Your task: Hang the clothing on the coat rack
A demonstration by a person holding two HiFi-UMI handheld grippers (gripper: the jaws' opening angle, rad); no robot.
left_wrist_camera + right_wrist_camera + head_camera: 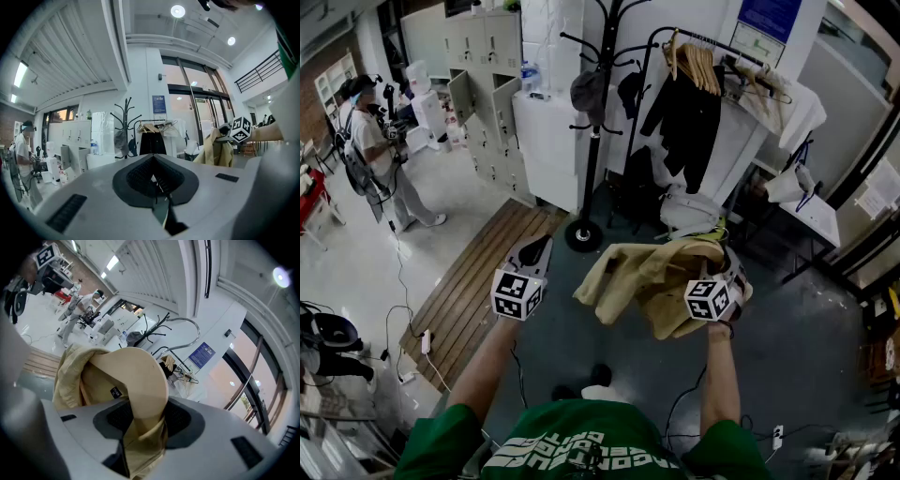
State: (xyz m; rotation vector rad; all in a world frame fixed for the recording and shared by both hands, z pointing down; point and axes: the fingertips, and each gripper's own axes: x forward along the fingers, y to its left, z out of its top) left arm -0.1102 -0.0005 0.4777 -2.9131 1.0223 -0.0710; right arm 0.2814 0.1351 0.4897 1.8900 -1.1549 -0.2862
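A tan jacket (642, 274) hangs bunched in front of me, and my right gripper (724, 267) is shut on it. In the right gripper view the jacket's collar (140, 380) runs between the dark pads (180, 418) of this gripper (147, 406). My left gripper (538, 247) is held level to the left of the jacket, apart from it, jaws shut on nothing (152, 157). The black coat rack (594, 122) stands ahead with a grey cap and a dark item on its hooks. From the left gripper view the jacket (216, 150) shows at the right, the coat rack (127, 126) ahead.
Right of the rack is a clothes rail (703, 47) with wooden hangers and a black garment (686, 117). White lockers (487, 84) and a cabinet (548, 141) stand behind. A person (375, 150) stands far left. Wooden planks (473, 286) and cables lie on the floor.
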